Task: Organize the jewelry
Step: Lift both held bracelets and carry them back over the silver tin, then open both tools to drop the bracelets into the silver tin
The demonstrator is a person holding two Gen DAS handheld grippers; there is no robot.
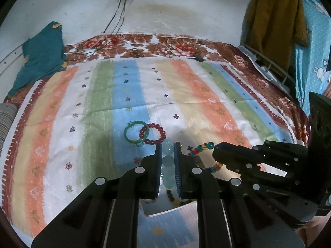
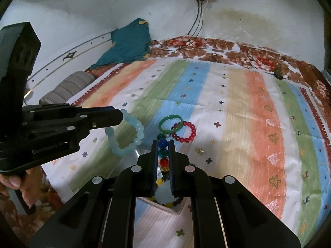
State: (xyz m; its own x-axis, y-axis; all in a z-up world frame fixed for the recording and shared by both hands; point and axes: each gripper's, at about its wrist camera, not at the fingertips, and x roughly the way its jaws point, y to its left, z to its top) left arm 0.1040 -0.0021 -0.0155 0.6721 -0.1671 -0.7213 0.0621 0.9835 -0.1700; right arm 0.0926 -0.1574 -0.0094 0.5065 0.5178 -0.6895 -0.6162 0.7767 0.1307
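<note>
The left tongs [image 1: 168,150] are clamped on a pale blue translucent bead bracelet [image 1: 168,161], lifted over the striped bedspread [image 1: 186,103]. Just right of them, the right tongs [image 2: 162,144] pinch a multicoloured glass bead strand [image 2: 162,152]. Farther off, a green jade bangle [image 1: 132,133] overlaps a red bead bracelet [image 1: 159,134] on the bedspread.
</note>
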